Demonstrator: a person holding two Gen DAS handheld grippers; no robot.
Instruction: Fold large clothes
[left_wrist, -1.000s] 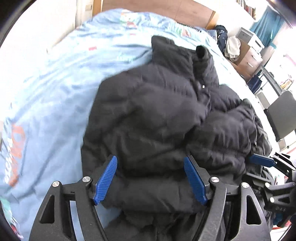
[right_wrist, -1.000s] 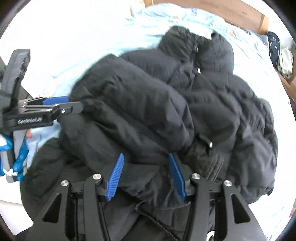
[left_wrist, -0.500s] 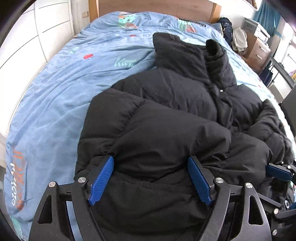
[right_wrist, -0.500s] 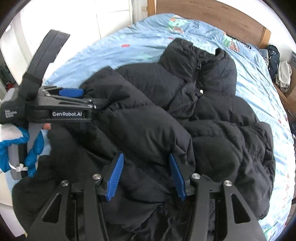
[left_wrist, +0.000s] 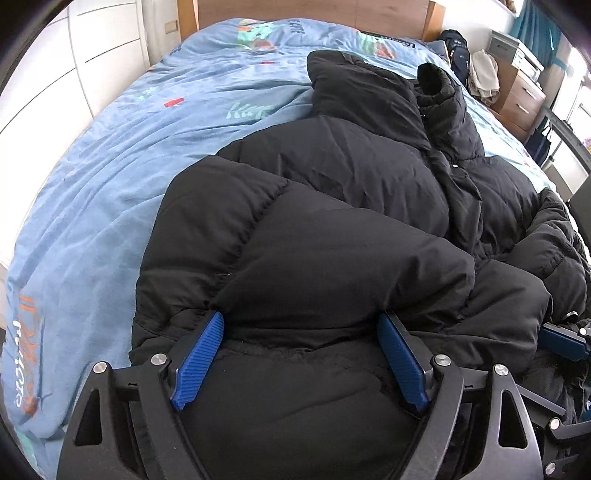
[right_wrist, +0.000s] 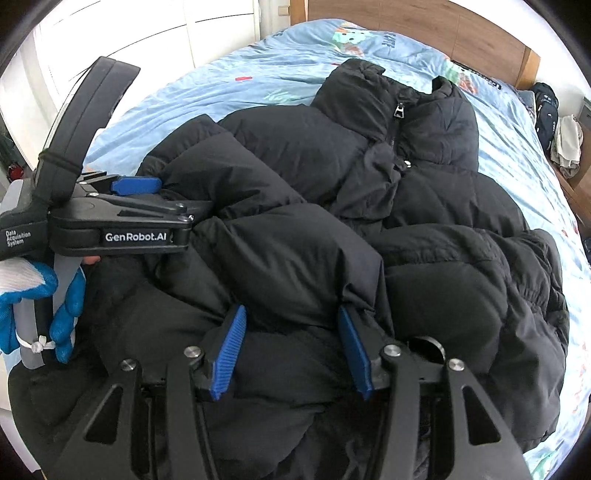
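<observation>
The left gripper (left_wrist: 301, 354) has its jaws opening, a thick fold of the black puffer jacket (left_wrist: 332, 229) bulging between the blue pads (left_wrist: 199, 358). The right gripper (right_wrist: 291, 349) stands about half open with jacket padding filling the gap; whether it pinches the fabric cannot be told. The jacket lies bunched on the blue bedspread (left_wrist: 110, 177), collar toward the wooden headboard (right_wrist: 424, 33).

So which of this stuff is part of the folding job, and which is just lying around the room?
Part of the job:
- black puffer jacket, lying on the bed
- left gripper, fingers opening, jacket bulk between them
- right gripper, jacket fabric between its fingers

Just lying about:
- backpack beside the bed
- pale clothes on the drawer unit
- printer
</observation>
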